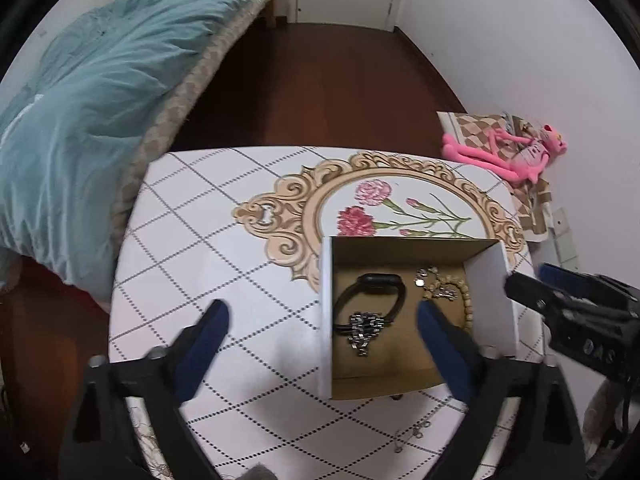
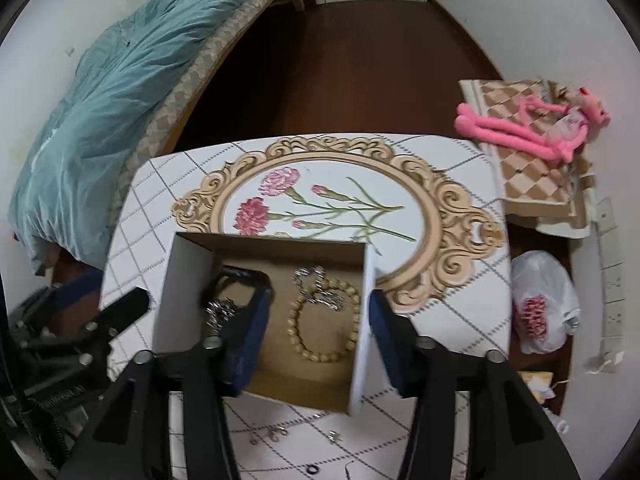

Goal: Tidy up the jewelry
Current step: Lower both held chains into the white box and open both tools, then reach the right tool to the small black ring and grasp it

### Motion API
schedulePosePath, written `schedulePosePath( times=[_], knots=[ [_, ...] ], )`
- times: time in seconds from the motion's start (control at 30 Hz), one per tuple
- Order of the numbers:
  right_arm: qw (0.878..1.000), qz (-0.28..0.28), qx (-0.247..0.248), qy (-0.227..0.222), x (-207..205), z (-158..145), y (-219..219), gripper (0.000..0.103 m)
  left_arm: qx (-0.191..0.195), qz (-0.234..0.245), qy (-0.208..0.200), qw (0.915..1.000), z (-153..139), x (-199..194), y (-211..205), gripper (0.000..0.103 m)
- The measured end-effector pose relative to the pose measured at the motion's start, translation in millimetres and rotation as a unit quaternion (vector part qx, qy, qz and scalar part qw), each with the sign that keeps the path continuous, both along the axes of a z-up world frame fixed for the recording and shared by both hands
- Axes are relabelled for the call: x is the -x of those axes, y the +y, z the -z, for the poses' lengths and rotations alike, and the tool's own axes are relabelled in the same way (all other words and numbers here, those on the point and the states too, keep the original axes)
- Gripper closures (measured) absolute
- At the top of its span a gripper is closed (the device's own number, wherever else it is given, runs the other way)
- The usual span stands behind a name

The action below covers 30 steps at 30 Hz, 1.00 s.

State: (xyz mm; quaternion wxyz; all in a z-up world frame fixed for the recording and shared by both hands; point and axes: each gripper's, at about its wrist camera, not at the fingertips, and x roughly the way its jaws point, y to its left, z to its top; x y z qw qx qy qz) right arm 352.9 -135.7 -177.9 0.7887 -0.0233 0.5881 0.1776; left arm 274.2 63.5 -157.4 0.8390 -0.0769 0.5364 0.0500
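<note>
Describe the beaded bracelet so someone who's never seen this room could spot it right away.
Find the open cardboard box on the flower-patterned table. Inside, on its right half, lies the beaded bracelet, a ring of round tan beads. Its neighbours are a black band and silvery chain pieces; only it is pale beads.

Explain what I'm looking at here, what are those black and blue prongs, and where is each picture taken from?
These are two hand-held grippers, each with a camera looking along its two blue-padded fingers. One picture is from the left gripper, the other from the right gripper; each also glimpses the other at its edge. Both are open and hold nothing. Below them a flowered table carries an open cardboard box. Inside lie a black band, a bead bracelet and silver chains. A few small pieces remain on the table near the box.
</note>
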Motion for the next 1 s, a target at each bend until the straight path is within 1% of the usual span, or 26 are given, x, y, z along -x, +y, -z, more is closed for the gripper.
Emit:
schedulePosePath(
  times=[0.03, 0.07, 0.13, 0.23, 0.33, 0.5, 0.6, 0.8, 1.0],
  knots=[
    [1.000, 0.000, 0.016, -0.011, 5, -2, -1, 0.031, -0.010, -0.002, -0.005, 0.9999, -1, 3, 0, 0.001],
    [0.999, 0.001, 0.035, -0.024, 11, -4, -2, 0.018, -0.021, -0.006, -0.009, 0.9997, -1, 6, 0, 0.001],
    [0.997, 0.006, 0.065, -0.040, 22, -3, -4, 0.007, -0.038, -0.013, -0.016, 0.9991, -1, 13, -1, 0.001],
    [0.996, 0.013, 0.082, -0.036, 36, 3, -6, 0.007, -0.040, -0.015, -0.015, 0.9990, 3, 21, -3, 0.001],
    [0.995, 0.023, 0.090, -0.043, 49, 9, -10, 0.001, -0.043, -0.015, -0.014, 0.9989, 5, 28, -7, 0.001],
    [0.995, 0.038, 0.079, -0.046, 64, 7, -16, 0.001, -0.042, -0.018, -0.018, 0.9988, 2, 43, -13, 0.001],
    [0.994, 0.046, 0.074, -0.062, 76, -3, -21, 0.001, -0.049, -0.023, -0.032, 0.9980, -7, 56, -17, 0.001],
    [0.989, 0.063, 0.075, -0.112, 105, -34, -31, 0.001, -0.061, -0.022, -0.068, 0.9956, -33, 84, -28, 0.001],
    [0.981, 0.078, 0.068, -0.162, 136, -74, -40, 0.001, -0.061, -0.027, -0.103, 0.9924, -65, 113, -34, 0.001]
  ],
)
